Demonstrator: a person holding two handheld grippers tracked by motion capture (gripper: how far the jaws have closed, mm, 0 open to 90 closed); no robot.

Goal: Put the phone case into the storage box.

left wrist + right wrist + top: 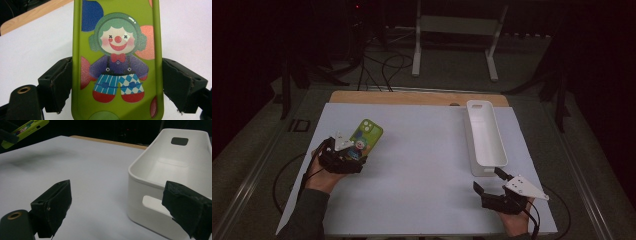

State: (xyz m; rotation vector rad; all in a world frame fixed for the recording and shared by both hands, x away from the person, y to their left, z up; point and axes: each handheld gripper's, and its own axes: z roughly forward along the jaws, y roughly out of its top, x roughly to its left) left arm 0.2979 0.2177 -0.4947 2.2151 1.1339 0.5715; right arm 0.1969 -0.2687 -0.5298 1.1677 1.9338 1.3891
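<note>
Jaws of the left gripper [117,87] clamp one phone case [117,60]; right gripper [120,207] gapes empty beside one bin [172,170].

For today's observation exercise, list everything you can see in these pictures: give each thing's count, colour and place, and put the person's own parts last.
phone case: one, lime green with a clown picture, left side, gripped by its long edges above the sheet.
bin: one, white, long with handle slots, right side of the sheet, nothing inside.
sheet: one, white, covering the table.
table: one, wooden edge at the far side.
stand: one, white, on the floor beyond.
left gripper: one, black, shut on the case.
right gripper: one, black, open, just short of the bin.
</note>
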